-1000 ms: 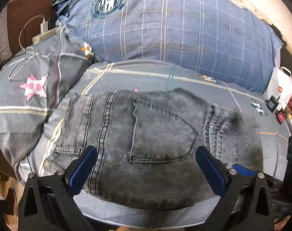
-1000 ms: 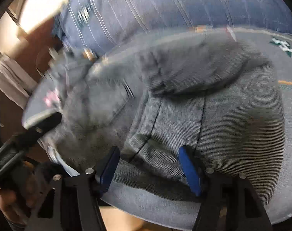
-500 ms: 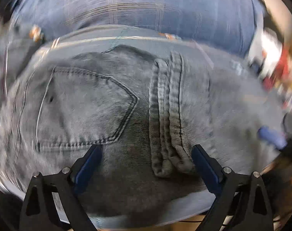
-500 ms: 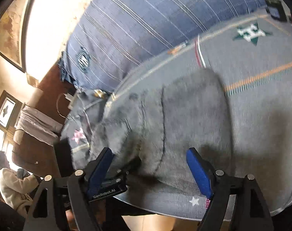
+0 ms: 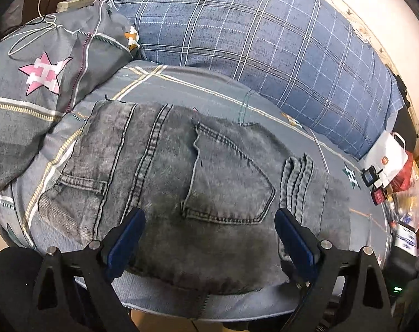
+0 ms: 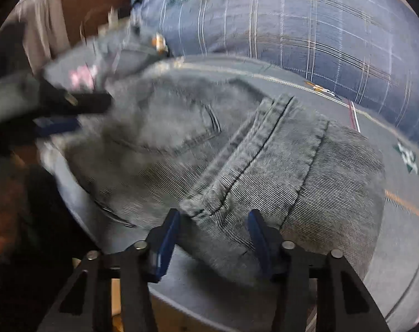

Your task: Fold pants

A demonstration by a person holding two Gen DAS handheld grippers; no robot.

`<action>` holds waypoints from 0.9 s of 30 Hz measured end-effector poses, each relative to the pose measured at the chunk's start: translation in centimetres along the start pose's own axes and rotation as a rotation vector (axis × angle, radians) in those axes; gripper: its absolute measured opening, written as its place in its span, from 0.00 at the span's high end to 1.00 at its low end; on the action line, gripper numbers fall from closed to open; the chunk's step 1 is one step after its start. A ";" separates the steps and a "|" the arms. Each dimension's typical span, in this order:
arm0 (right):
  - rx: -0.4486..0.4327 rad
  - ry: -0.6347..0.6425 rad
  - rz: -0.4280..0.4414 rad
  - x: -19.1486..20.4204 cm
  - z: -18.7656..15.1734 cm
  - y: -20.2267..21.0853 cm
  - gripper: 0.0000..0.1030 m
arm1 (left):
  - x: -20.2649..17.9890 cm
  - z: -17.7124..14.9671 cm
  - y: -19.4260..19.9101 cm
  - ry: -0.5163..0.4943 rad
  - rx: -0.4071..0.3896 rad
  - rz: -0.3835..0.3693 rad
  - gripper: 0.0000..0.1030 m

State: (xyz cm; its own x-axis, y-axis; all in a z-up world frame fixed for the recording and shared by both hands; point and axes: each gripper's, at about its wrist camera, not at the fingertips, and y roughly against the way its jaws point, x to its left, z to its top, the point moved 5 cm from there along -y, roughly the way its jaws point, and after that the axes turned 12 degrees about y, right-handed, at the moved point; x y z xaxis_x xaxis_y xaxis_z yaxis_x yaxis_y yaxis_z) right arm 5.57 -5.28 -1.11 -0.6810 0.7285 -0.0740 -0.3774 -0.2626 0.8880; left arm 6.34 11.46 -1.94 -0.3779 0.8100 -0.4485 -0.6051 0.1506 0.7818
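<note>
The grey denim jeans are lying folded into a thick stack near the bed edge. Both the left gripper and the right gripper are hovering with jaws spread, pinching nothing. Denim this heavy and stiff is probably best gripped at the layered hem edge.

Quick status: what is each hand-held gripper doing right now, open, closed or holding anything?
Left hand-held gripper: open, holding nothing, above the folded jeans.
Right hand-held gripper: open, holding nothing, at the jeans' near edge.
</note>
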 end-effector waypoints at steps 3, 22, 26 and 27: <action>0.028 0.058 -0.045 0.3 0.0 -0.9 0.52 | -0.1 -0.5 0.3 -0.018 0.005 -0.004 0.08; -0.057 0.058 0.115 0.1 -1.5 0.0 0.70 | -5.4 0.8 1.0 -0.135 -0.023 -0.012 0.08; -0.149 -0.044 0.204 -1.0 -2.0 2.4 0.26 | -9.1 0.8 0.1 -0.171 -0.008 -0.056 0.08; -0.159 -0.069 0.213 -1.2 -2.4 3.1 0.26 | -10.3 0.5 -0.5 -0.194 -0.004 -0.062 0.08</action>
State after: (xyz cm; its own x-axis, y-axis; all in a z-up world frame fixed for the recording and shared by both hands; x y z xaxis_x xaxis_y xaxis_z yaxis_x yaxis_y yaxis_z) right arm 3.70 -8.48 0.59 -0.7136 0.6859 0.1426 -0.3276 -0.5067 0.7975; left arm 10.88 3.34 2.52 -0.1976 0.8932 -0.4038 -0.6261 0.2020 0.7531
